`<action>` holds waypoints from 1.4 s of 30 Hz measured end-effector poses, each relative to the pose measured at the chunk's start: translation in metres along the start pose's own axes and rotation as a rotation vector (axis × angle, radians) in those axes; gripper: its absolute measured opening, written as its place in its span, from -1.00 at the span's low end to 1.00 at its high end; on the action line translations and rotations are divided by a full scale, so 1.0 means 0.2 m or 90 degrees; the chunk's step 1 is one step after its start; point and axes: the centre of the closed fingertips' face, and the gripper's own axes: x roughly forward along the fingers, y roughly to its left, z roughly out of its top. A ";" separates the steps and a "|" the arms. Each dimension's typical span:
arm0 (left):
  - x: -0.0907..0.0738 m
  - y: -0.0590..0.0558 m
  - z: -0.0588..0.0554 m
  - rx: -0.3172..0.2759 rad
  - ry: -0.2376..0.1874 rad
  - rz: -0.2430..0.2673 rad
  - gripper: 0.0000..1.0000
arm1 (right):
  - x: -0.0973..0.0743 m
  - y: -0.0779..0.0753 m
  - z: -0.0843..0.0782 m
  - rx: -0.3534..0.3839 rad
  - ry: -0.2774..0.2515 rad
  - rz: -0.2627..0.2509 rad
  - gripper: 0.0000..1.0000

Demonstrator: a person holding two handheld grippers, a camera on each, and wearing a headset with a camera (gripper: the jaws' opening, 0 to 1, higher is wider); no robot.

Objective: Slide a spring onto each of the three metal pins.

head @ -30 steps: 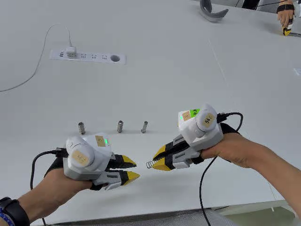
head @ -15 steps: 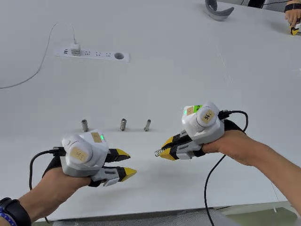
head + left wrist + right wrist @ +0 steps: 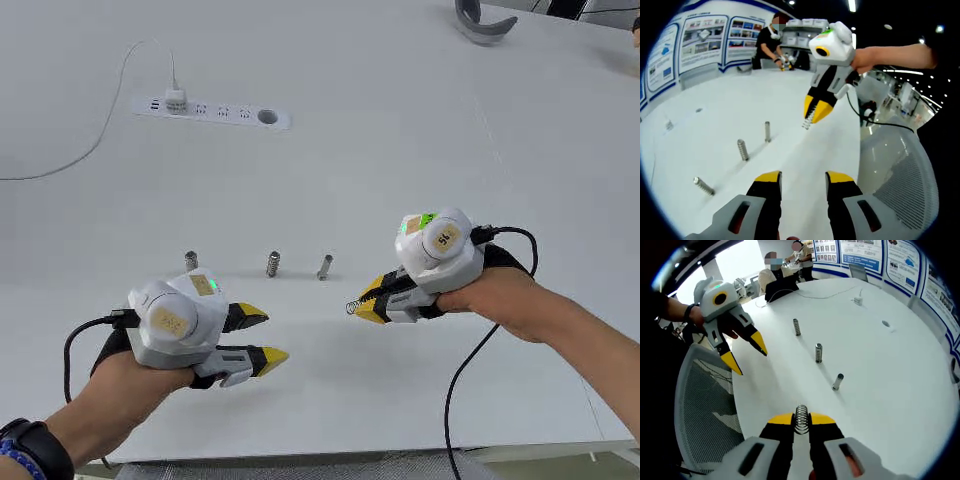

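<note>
Three short metal pins stand in a row on the white table. The left pin [image 3: 191, 260] and the middle pin [image 3: 273, 263] each carry a spring. The right pin [image 3: 325, 266] [image 3: 838, 381] [image 3: 767, 131] is bare. My right gripper [image 3: 358, 307] [image 3: 801, 420] is shut on a small spring [image 3: 801, 417] [image 3: 806, 121], which sticks out past its yellow tips, a short way in front and to the right of the bare pin. My left gripper [image 3: 265, 335] [image 3: 804, 177] is open and holds nothing, nearer me than the pins.
A white power strip [image 3: 210, 110] with a plugged-in cable lies at the far left of the table. A grey curved object [image 3: 485, 22] sits at the far right. The table's front edge [image 3: 330, 448] runs just below both hands, with a mesh chair [image 3: 705, 405] beyond it. People sit at the table's far end.
My right gripper has carried the spring away from me, closer to the bare pin. The left gripper stays open and its jaws look a little wider apart.
</note>
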 end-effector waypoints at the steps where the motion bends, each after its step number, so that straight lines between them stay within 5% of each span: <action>1: 0.00 0.01 0.00 -0.003 0.000 0.006 -0.26 | 0.00 -0.02 0.00 0.001 0.001 -0.003 -0.76; 11: -0.03 0.10 -0.03 -0.020 0.000 0.045 -0.05 | -0.01 -0.15 0.02 -0.001 0.014 -0.027 -0.76; 42: -0.10 0.25 -0.04 -0.081 -0.024 0.099 0.33 | 0.07 -0.34 0.16 -0.033 0.053 -0.027 -0.75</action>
